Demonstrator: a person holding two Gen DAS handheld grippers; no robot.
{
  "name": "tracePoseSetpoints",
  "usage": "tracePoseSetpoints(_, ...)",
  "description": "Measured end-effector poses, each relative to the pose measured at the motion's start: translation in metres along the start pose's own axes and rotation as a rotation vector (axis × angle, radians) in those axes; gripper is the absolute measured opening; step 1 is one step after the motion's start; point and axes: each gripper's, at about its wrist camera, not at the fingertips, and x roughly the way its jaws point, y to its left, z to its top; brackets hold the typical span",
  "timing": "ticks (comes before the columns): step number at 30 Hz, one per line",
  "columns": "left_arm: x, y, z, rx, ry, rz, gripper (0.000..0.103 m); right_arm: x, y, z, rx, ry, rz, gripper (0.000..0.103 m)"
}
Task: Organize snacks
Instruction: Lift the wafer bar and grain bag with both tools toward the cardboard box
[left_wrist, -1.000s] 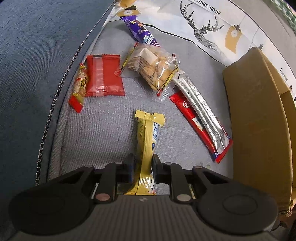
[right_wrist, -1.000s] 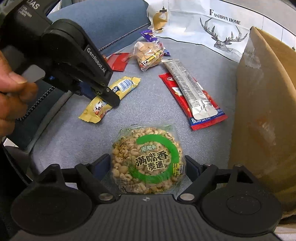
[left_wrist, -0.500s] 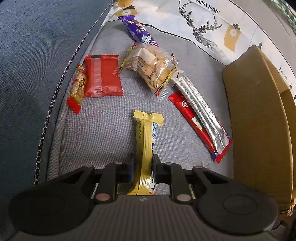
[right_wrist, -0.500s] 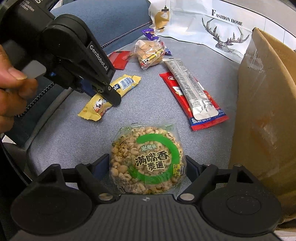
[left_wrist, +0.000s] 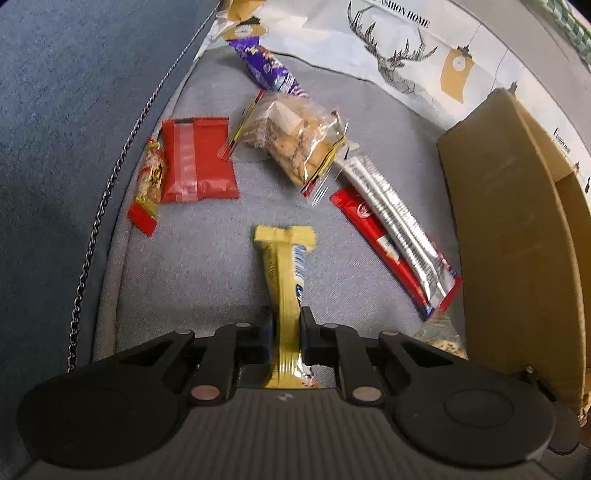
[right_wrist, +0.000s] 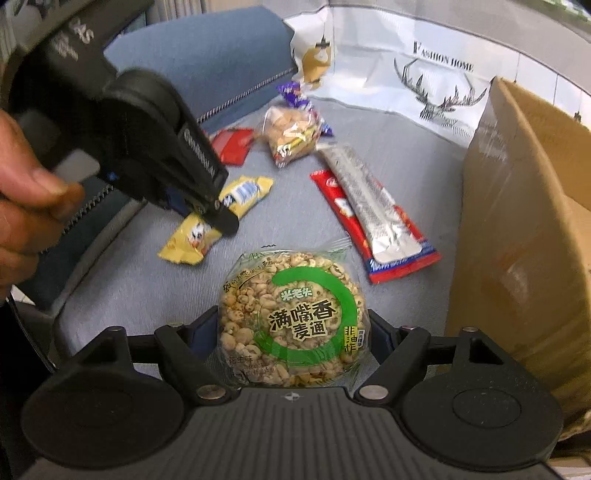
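Note:
My left gripper (left_wrist: 287, 325) is shut on a long yellow snack bar (left_wrist: 286, 273) and holds it above the grey cushion (left_wrist: 192, 280). The bar and the left gripper (right_wrist: 218, 218) also show in the right wrist view, with the bar (right_wrist: 218, 214) lifted off the cushion. My right gripper (right_wrist: 293, 328) is shut on a round puffed-grain cake with a green ring label (right_wrist: 293, 317). A cardboard box (right_wrist: 524, 229) stands at the right; it also shows in the left wrist view (left_wrist: 517, 229).
On the cushion lie a red and silver stick pack (left_wrist: 395, 243), a clear bag of biscuits (left_wrist: 295, 147), a red pouch (left_wrist: 195, 158), a small red-yellow candy (left_wrist: 149, 181) and a purple bar (left_wrist: 266, 70). A blue sofa back (left_wrist: 74, 92) rises at the left.
The left gripper has lifted the yellow bar and moved it slightly forward. The right gripper has moved forward and up with the grain cake.

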Motion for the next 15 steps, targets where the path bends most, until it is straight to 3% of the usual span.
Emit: tracePoseSetpoints(15,-0.035,-0.001,0.004,-0.052,-0.177,-0.110,0.014,-0.053,0.001,0.016,-0.043,-0.216,-0.058,0.080)
